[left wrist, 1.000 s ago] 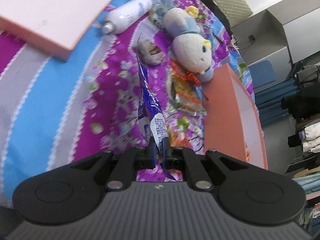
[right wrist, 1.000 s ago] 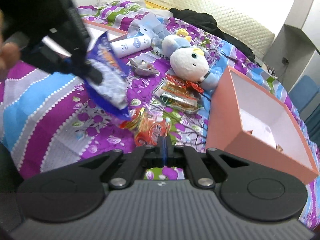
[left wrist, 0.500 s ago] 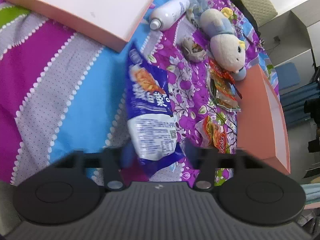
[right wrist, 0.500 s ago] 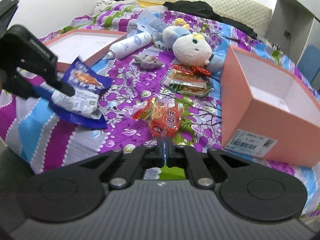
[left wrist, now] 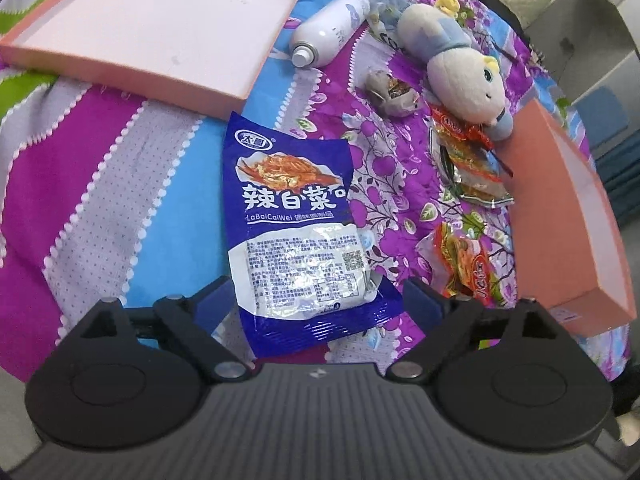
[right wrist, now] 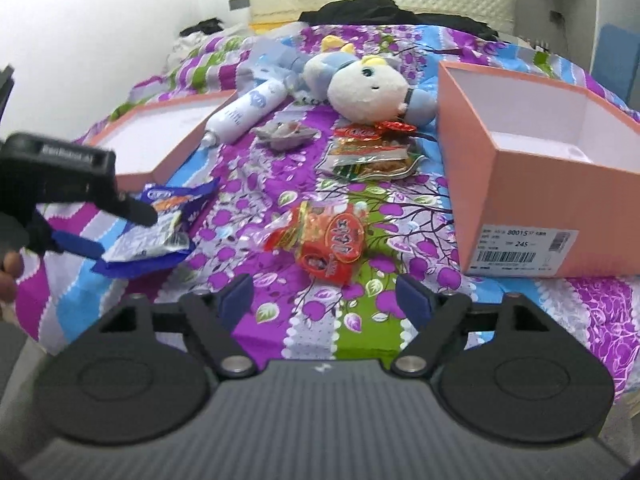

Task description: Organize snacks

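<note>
A blue snack packet [left wrist: 296, 216] lies flat on the bedspread, its lower end between the spread fingers of my left gripper [left wrist: 318, 300]. The jaws are opening and the pads do not touch it. The right wrist view shows the same packet [right wrist: 160, 228] at the left under the left gripper [right wrist: 116, 232]. My right gripper [right wrist: 324, 298] is opening with nothing between its fingers. A red snack packet [right wrist: 332, 240] lies just ahead of it. Further back lies a clear packet of orange snacks [right wrist: 372, 156]. The open pink box [right wrist: 532, 200] stands at the right.
The shallow pink lid [left wrist: 152, 32] lies at the back left. A white spray bottle [left wrist: 328, 32], a crumpled grey wrapper [left wrist: 392, 92] and a plush toy [left wrist: 460, 64] sit behind the snacks. The bed's edge runs just under both grippers.
My left gripper has let go of the blue packet, which dropped flat onto the bed, and its jaws have spread wide. My right gripper has gone from shut to open and has rolled.
</note>
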Available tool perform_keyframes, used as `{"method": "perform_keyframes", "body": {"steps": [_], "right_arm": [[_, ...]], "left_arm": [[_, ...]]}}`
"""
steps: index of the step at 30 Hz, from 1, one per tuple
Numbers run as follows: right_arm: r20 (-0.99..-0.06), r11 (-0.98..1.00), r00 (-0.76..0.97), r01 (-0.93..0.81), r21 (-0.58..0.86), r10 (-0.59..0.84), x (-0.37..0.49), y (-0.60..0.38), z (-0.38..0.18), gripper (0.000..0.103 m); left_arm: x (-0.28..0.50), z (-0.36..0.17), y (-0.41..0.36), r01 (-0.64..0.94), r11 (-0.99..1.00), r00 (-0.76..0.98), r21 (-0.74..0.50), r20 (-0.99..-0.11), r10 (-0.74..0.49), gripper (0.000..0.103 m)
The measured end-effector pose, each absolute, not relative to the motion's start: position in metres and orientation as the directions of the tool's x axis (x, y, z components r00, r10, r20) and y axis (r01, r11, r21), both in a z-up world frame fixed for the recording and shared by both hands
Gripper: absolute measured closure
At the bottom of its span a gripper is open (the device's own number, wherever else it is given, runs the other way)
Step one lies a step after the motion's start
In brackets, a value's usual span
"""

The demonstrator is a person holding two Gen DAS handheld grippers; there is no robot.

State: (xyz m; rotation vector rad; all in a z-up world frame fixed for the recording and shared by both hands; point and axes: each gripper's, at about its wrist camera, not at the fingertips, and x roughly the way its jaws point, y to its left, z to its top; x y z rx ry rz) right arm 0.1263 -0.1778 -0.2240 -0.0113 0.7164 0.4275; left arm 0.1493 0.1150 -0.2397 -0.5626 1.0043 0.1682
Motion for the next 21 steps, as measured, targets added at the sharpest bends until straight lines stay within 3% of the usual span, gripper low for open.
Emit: {"method": "perform_keyframes", "body": {"steps": [14, 21], "right_arm": [[-0.626, 0.905, 0.658, -0.362, 0.225, 0.419, 0.160, -0.175, -0.236, 0.024], [-0.682, 0.910, 0.603, -0.289, 0.298, 0.415, 0.210, -0.165, -0.261, 0.024]], "left_arm": [[0.173, -0.258, 0.113, -0.427, 0.844, 0.489, -0.325, -0.868, -0.086, 0.003], [0.197, -0.272, 0.110, -0.432, 0.866, 0.460, -0.252, -0.888, -0.029, 0.001]]}}
